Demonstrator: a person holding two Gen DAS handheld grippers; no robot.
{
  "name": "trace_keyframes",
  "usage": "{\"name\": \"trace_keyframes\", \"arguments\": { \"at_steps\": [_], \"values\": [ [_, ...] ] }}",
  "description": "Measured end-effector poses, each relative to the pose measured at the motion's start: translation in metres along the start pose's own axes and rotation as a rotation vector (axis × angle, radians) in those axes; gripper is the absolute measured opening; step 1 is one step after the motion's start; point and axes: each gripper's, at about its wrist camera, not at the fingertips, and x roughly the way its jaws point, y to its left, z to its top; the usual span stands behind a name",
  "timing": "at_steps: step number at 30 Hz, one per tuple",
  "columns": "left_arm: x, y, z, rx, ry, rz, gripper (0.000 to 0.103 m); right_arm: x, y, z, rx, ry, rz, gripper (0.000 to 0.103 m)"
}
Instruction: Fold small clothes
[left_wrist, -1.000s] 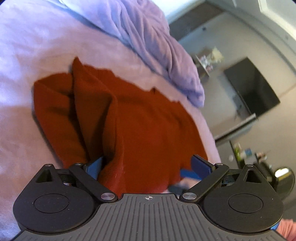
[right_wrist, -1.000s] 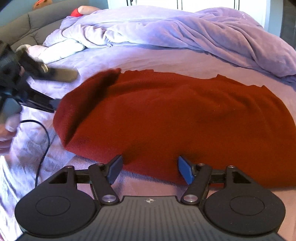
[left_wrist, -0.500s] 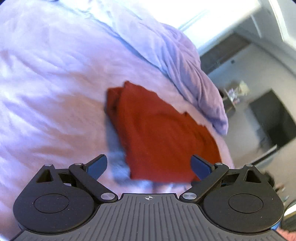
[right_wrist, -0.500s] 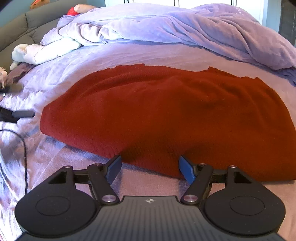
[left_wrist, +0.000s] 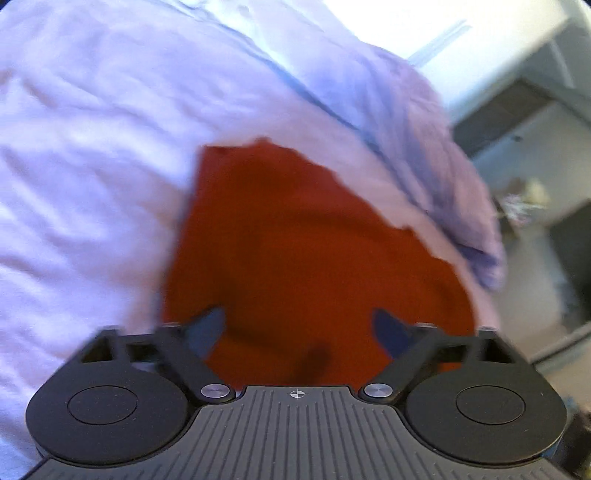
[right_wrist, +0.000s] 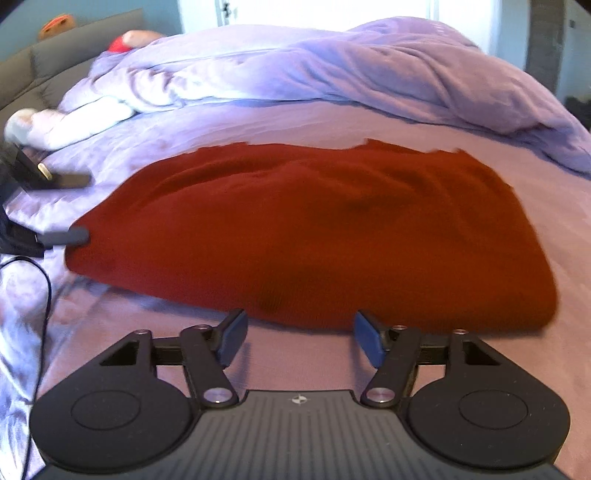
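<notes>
Lying between left fingers (left_wrist: 207, 325): red garment (left_wrist: 295, 240)

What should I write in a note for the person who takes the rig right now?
Left gripper: jaws closing at the cloth's near end, cloth between them, not pinched yet.
Right gripper: jaws closing just short of the cloth's long edge, holding nothing.
Cloth: red, lying flat on the bed, apparently already folded over; duvet bunched behind it.
Left: grip the edges, fold again, smooth it.
</notes>
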Motion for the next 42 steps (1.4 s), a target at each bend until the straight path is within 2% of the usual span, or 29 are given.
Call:
{"name": "trace_keyframes", "arguments": {
  "at_steps": [2,4,6,11,14,23,25,29,31,32,33,34,35,38,40,42],
  "values": [
    [-0.010,0.005,-0.001,-0.005,-0.016,0.054,0.078,-0.005,-0.014,-0.005,0.021,-0.003,-0.028,0.058],
    [-0.018,0.012,0.000,-0.023,-0.017,0.137,0.086,-0.009,-0.029,-0.012,0.031,-0.002,-0.065,0.058],
    [-0.025,0.023,0.000,-0.061,-0.007,0.163,0.091,-0.012,-0.047,-0.021,0.066,0.017,-0.092,0.058],
    [-0.047,0.042,-0.011,-0.163,0.029,-0.022,0.094,-0.027,-0.077,-0.043,0.139,0.018,-0.108,0.058],
    [-0.042,0.045,-0.014,-0.216,0.054,-0.102,0.095,-0.033,-0.081,-0.049,0.155,0.011,-0.106,0.058],
    [-0.006,0.049,-0.005,-0.358,0.045,-0.186,0.094,-0.037,-0.062,-0.044,0.118,-0.010,-0.073,0.058],
    [0.002,0.051,-0.002,-0.379,0.052,-0.189,0.086,-0.036,-0.056,-0.040,0.096,-0.018,-0.070,0.058],
    [0.011,0.048,0.006,-0.381,0.056,-0.197,0.079,-0.031,-0.043,-0.032,0.076,-0.029,-0.051,0.058],
    [0.015,0.048,0.009,-0.391,0.061,-0.204,0.066,-0.026,-0.036,-0.028,0.063,-0.029,-0.036,0.058],
    [0.016,0.048,0.010,-0.393,0.065,-0.207,0.063,-0.023,-0.032,-0.026,0.054,-0.030,-0.031,0.056],
    [0.017,0.047,0.010,-0.389,0.066,-0.210,0.055,-0.021,-0.027,-0.023,0.044,-0.033,-0.027,0.055],
    [0.017,0.047,0.011,-0.381,0.066,-0.222,0.042,-0.019,-0.023,-0.020,0.034,-0.038,-0.023,0.054],
    [0.015,0.049,0.012,-0.379,0.063,-0.233,0.038,-0.017,-0.019,-0.017,0.025,-0.042,-0.016,0.052],
    [0.010,0.054,0.011,-0.403,0.041,-0.267,0.038,-0.013,-0.008,-0.006,0.010,-0.066,0.004,0.045],
    [0.015,0.055,0.010,-0.406,0.059,-0.214,0.045,-0.011,-0.001,0.000,0.007,-0.079,0.021,0.039],
    [0.020,0.056,0.008,-0.406,0.073,-0.197,0.046,-0.004,0.007,0.007,-0.003,-0.083,0.032,0.035]
  ]
}}
